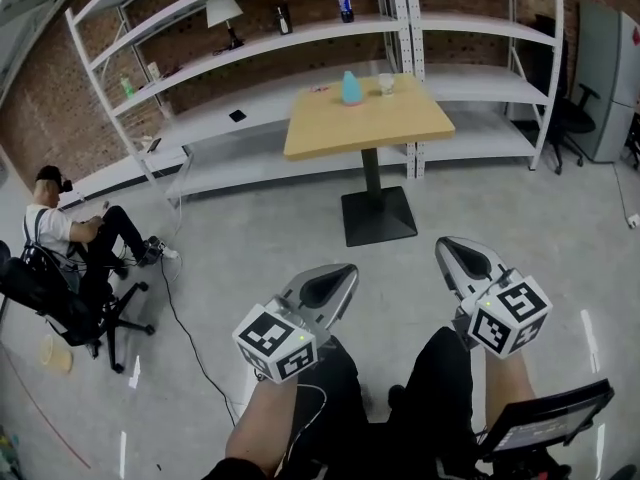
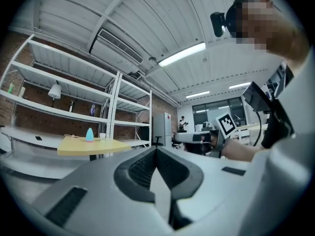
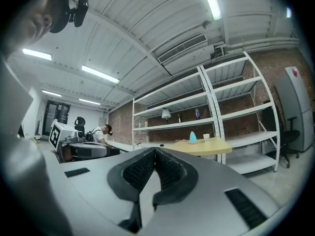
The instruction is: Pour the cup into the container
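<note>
A small pale cup (image 1: 386, 84) and a teal bottle-shaped container (image 1: 351, 88) stand side by side at the far edge of a square wooden pedestal table (image 1: 400, 128), well ahead of me. Both grippers are held low and near my legs, pointing level toward the table and far short of it. The left gripper (image 1: 348, 268) has its jaws together with nothing in them. The right gripper (image 1: 447, 244) is likewise shut and empty. In the left gripper view the cup (image 2: 102, 135) stands right of the container (image 2: 89, 134); the right gripper view shows the container (image 3: 193, 137) and cup (image 3: 206, 137) too.
White metal shelving (image 1: 250, 38) lines the brick wall behind the table, carrying a lamp (image 1: 224, 13) and bottles. A person (image 1: 60, 230) sits on an office chair at far left, and a cable (image 1: 185, 338) runs across the floor. A grey cabinet (image 1: 608, 78) and chair (image 1: 570, 118) stand at right.
</note>
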